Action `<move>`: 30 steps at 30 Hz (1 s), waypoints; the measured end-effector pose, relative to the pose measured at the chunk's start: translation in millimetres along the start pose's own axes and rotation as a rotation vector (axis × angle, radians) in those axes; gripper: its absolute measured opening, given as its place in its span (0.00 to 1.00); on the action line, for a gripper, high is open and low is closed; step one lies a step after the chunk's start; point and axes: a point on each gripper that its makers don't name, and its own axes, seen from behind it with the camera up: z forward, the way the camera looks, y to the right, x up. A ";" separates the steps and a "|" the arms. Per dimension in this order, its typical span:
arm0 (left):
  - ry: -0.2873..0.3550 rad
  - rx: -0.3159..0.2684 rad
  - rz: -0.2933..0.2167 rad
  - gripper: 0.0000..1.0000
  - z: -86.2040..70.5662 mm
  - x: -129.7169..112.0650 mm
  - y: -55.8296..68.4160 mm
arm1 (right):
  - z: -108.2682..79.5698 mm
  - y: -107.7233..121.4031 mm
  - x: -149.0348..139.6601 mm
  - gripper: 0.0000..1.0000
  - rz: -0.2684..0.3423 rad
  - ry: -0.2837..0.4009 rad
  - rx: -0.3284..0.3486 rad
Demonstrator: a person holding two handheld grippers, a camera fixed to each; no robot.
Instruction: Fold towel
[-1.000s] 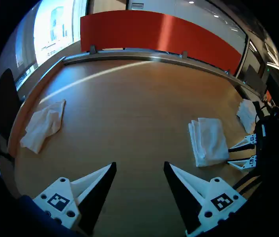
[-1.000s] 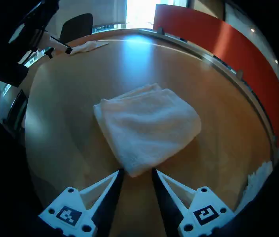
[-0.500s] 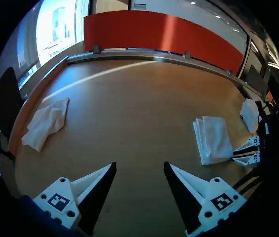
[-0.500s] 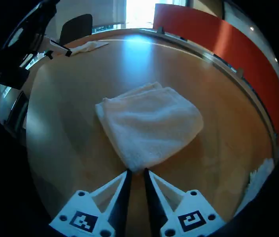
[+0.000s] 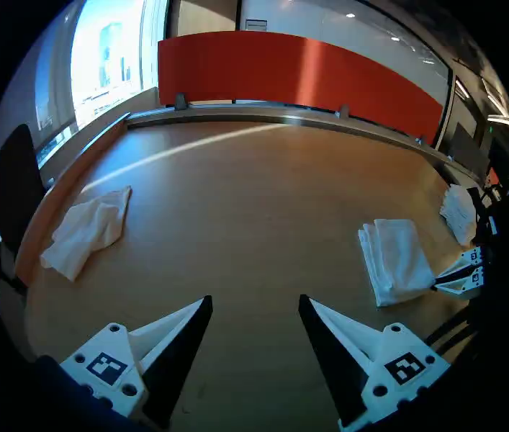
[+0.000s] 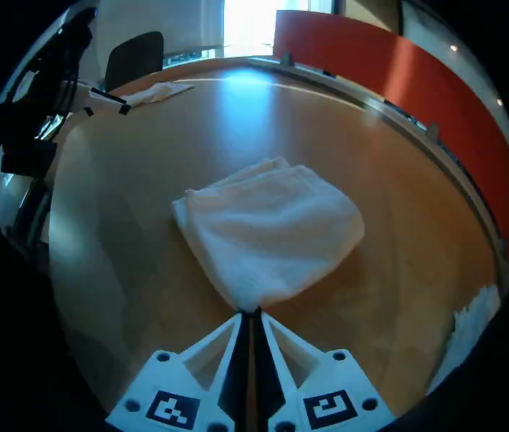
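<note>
A white towel (image 6: 272,230), folded into a thick square, lies on the wooden table (image 6: 182,144). My right gripper (image 6: 252,315) is shut on its near corner, the two fingers pressed together around the tip of cloth. In the left gripper view the same folded towel (image 5: 397,259) lies at the right, with the right gripper (image 5: 438,285) at its near corner. My left gripper (image 5: 254,299) stands open above bare table (image 5: 254,201), nothing between its fingers. It is far from the towel and shows as the left gripper (image 6: 110,108) at the far left of the right gripper view.
A crumpled white towel (image 5: 85,229) lies near the table's left edge, close to a dark chair (image 5: 9,187). More white cloth (image 5: 461,212) is piled at the right edge. A red panel (image 5: 290,68) runs along the table's far side.
My right gripper has closed from a narrow gap to fully shut on the towel's near corner. The left gripper's view has drifted slightly; its fingers stay open.
</note>
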 end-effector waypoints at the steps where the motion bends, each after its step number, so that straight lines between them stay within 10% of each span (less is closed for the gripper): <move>1: 0.002 0.001 0.001 0.89 0.5 -0.3 -0.5 | -0.8 0.3 2.0 0.06 0.000 0.003 -0.001; 30: 0.057 0.014 -0.005 0.89 1.8 8.9 -8.8 | -79.3 51.7 121.1 0.05 -0.022 0.188 -0.049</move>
